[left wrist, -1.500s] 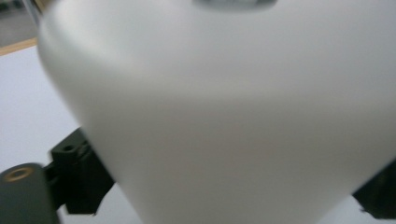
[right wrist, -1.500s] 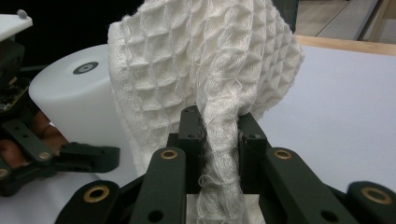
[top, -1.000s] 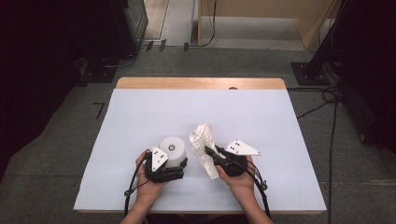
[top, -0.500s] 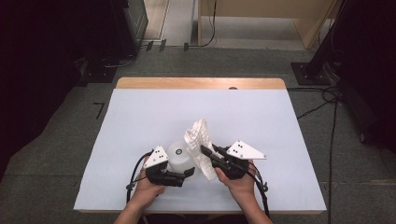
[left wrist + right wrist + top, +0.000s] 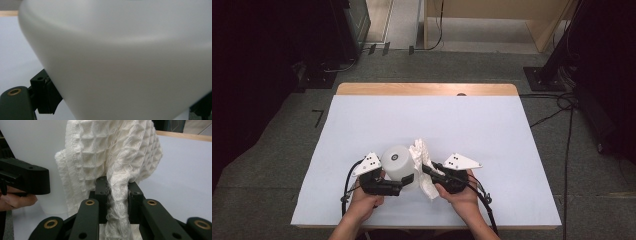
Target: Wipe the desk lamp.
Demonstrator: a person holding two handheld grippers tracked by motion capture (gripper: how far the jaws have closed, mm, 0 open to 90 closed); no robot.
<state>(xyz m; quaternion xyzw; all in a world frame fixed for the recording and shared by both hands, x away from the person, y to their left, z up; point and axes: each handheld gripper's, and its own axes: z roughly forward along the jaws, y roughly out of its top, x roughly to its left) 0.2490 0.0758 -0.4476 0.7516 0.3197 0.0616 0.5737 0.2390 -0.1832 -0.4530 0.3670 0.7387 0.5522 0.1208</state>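
A white plastic cup [image 5: 398,162] is held tilted just above the table, its round base turned up toward the high camera. My left gripper [image 5: 396,186] is shut on the cup's wall; in the left gripper view the cup [image 5: 125,50] looms close between the two black jaws. My right gripper [image 5: 431,171] is shut on a white waffle-weave cloth [image 5: 421,152]. The cloth [image 5: 112,152] rises bunched from the jaws of the right gripper [image 5: 117,192] and rests against the cup's right side [image 5: 30,142]. The left gripper's jaw [image 5: 25,180] shows beside it.
The table [image 5: 492,130] is covered by a pale sheet, with a wooden strip [image 5: 427,89] along its far edge. Both hands work near the front edge. Dark equipment and cables [image 5: 562,105] stand on the floor around the table.
The cloth stood apart from the cup a second ago; the right gripper has brought it left against the cup. The left gripper has lifted the cup a little.
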